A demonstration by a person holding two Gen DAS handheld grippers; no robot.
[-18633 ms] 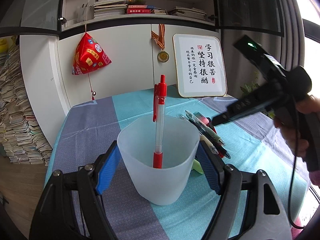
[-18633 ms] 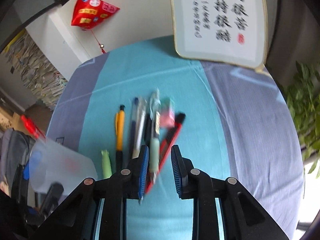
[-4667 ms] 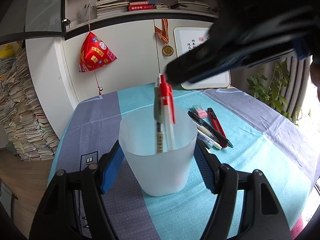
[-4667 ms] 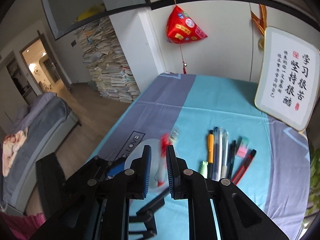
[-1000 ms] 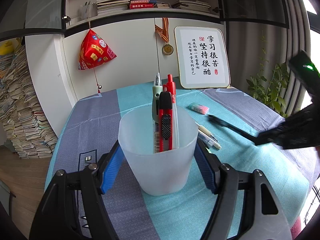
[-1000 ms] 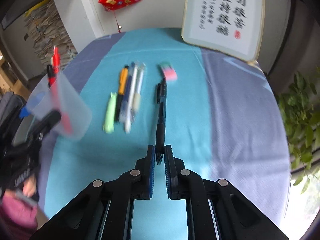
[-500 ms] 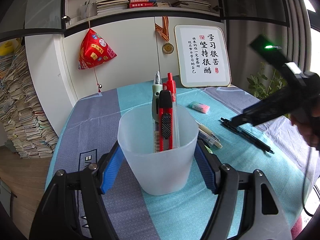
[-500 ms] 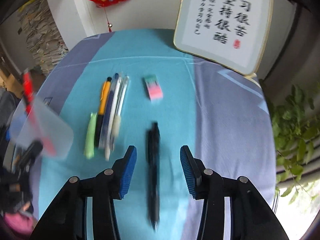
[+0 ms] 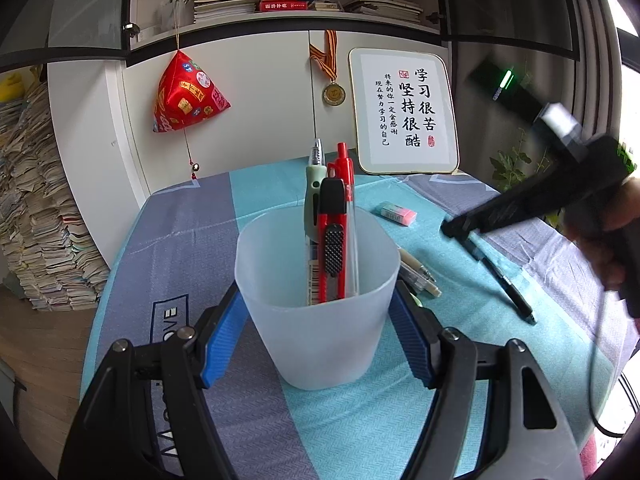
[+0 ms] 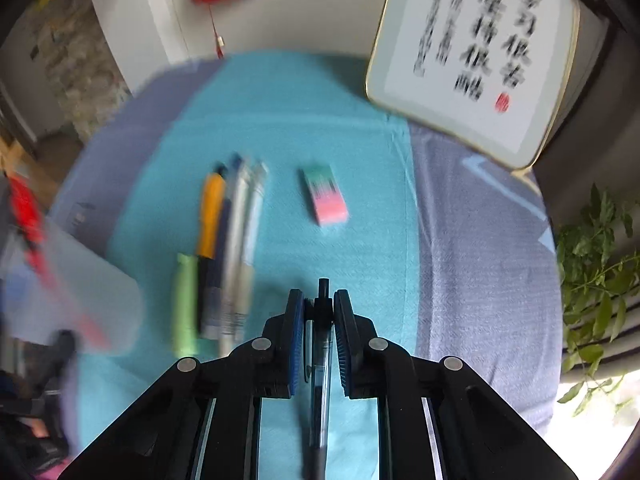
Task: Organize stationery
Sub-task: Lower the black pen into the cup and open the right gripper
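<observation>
My left gripper is shut on a translucent plastic cup standing on the tablecloth. In the cup stand a red utility knife, a red pen and a pale green pen. A black pen lies on the teal cloth. My right gripper points down at it, and its jaws are closing with the pen's clip end between the blue pads, which touch it. The left wrist view shows that gripper at the pen's far end. A pink-green eraser lies beyond.
A row of several pens and a green item lie left of the black pen. A framed calligraphy board leans at the table's back edge. A plant stands off the right side. Paper stacks fill the floor at left.
The right gripper let go of the black pen's tip, and the pen dropped onto the cloth. The jaws then moved up to its clip end and narrowed around it. The left gripper stayed still.
</observation>
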